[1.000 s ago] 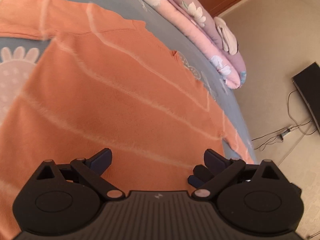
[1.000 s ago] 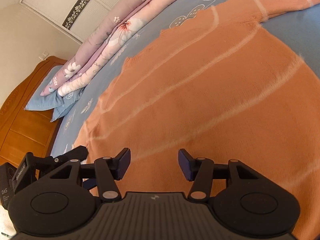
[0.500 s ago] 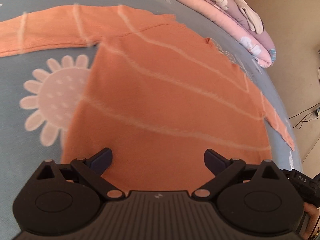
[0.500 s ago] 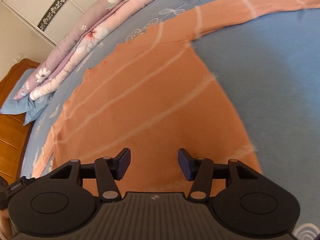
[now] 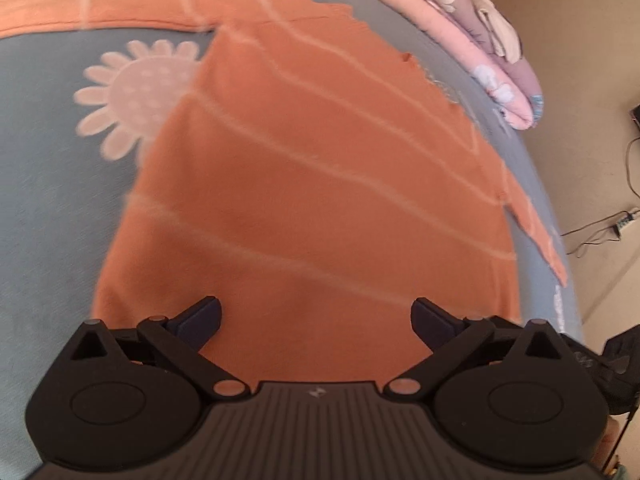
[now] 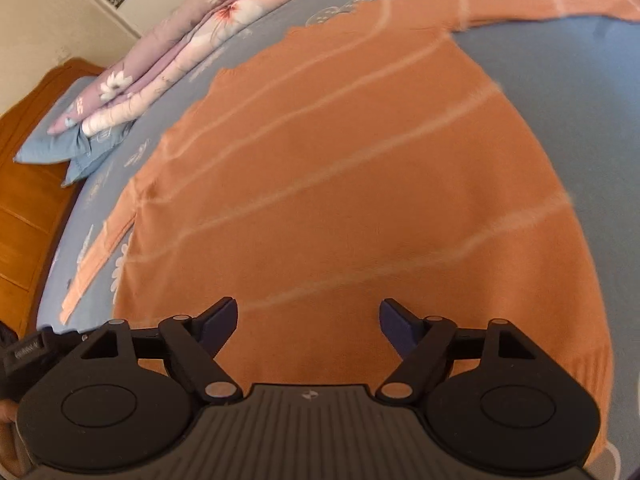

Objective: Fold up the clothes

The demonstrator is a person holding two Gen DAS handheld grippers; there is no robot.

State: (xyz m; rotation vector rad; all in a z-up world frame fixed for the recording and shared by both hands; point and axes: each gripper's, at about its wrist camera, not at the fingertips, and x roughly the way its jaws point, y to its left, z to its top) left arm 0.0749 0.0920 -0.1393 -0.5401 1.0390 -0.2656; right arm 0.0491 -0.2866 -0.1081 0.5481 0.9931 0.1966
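Observation:
An orange sweater [image 5: 320, 184] with thin pale stripes lies flat on the blue bedsheet [image 5: 48, 184], sleeves spread to both sides. In the right wrist view the same sweater [image 6: 360, 184] fills the middle. My left gripper [image 5: 316, 318] hovers over the hem near the sweater's bottom edge, open wide, nothing between its fingers. My right gripper [image 6: 308, 320] hangs over the lower body of the sweater; its jaws are opening and hold nothing. The hem itself is hidden behind both gripper bodies.
A folded pink and purple floral quilt [image 5: 472, 36] lies along the far edge of the bed. Blue pillows [image 6: 76, 136] rest against a wooden headboard [image 6: 28, 184]. Beige floor with cables [image 5: 600, 232] lies past the bed's right edge.
Both grippers have drawn back toward the sweater's hem, so more of the sweater and both sleeves show. The right gripper's jaws have spread wider. The left jaws stay wide.

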